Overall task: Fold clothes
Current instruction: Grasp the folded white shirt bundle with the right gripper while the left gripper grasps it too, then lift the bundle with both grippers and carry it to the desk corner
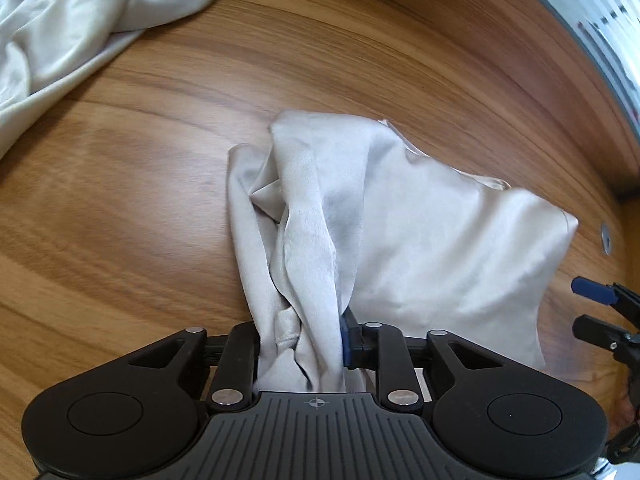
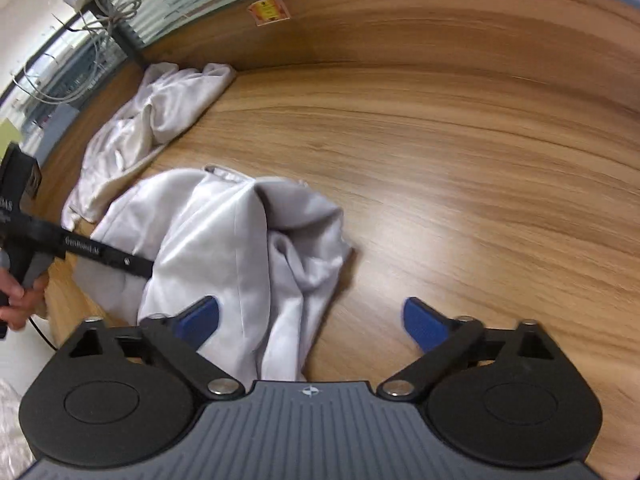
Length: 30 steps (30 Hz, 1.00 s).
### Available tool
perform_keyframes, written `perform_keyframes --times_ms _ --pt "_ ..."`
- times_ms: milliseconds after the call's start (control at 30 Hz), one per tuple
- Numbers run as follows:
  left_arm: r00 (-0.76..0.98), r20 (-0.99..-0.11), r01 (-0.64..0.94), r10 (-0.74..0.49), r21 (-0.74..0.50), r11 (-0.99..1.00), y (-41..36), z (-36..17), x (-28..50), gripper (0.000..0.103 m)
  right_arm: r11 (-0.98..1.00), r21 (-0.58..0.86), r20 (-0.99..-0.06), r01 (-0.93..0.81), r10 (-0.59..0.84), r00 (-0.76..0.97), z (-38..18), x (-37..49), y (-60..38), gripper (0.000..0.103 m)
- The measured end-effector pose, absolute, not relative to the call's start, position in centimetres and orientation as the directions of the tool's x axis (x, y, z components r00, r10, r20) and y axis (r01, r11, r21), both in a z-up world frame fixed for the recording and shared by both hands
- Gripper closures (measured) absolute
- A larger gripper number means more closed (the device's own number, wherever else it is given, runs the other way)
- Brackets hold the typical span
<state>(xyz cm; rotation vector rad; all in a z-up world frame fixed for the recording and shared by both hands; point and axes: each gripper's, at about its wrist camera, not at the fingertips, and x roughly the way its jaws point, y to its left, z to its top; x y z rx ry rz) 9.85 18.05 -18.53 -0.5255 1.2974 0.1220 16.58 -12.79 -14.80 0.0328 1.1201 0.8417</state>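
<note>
A pale silky garment [image 1: 400, 220] lies crumpled on the wooden table [image 1: 140, 220]. My left gripper [image 1: 304, 340] is shut on a bunched fold of it, and the cloth rises tented from the table into the jaws. In the right wrist view the same garment [image 2: 224, 240] spreads at lower left, with the left gripper's black body [image 2: 100, 254] reaching into it from the left. My right gripper [image 2: 312, 316] stands wide open just over the garment's near edge. One blue pad [image 2: 200, 320] is above the cloth, the other over bare wood; nothing is pinched.
A second pale cloth [image 2: 148, 120] lies heaped against the wooden back wall [image 2: 400, 20], also seen as a cloth heap [image 1: 60, 20] at top left. A hand [image 2: 20, 296] holds the left gripper's grip. Bare wood [image 2: 480, 200] stretches to the right.
</note>
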Motion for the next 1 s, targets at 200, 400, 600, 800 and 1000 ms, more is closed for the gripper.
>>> perform_keyframes --times_ms 200,400,600,800,1000 --pt "0.321 -0.924 -0.371 -0.208 -0.325 0.87 17.6 -18.2 8.9 0.069 0.614 0.466 -0.729 -0.638 0.674 0.116 -14.3 20.6 -8.3 0.001" --pt "0.37 -0.901 -0.395 -0.225 -0.372 0.84 17.8 -17.9 7.6 0.058 0.549 0.524 -0.728 -0.651 0.686 -0.008 -15.6 25.2 -3.9 0.001" --pt "0.453 -0.86 -0.454 -0.234 -0.448 0.77 18.3 -17.1 5.3 0.051 0.5 0.572 -0.736 -0.65 0.663 -0.137 -17.8 27.2 -1.6 0.001" --pt "0.497 -0.842 -0.517 -0.211 -0.482 0.708 20.2 -17.3 2.2 0.047 0.466 0.489 -0.776 -0.737 0.619 -0.124 -17.9 25.6 -0.2 0.018" --pt "0.487 -0.847 -0.535 -0.212 -0.481 0.695 20.5 -18.1 1.3 0.059 0.482 0.442 -0.809 -0.756 0.578 -0.104 -17.5 24.3 0.0 0.059"
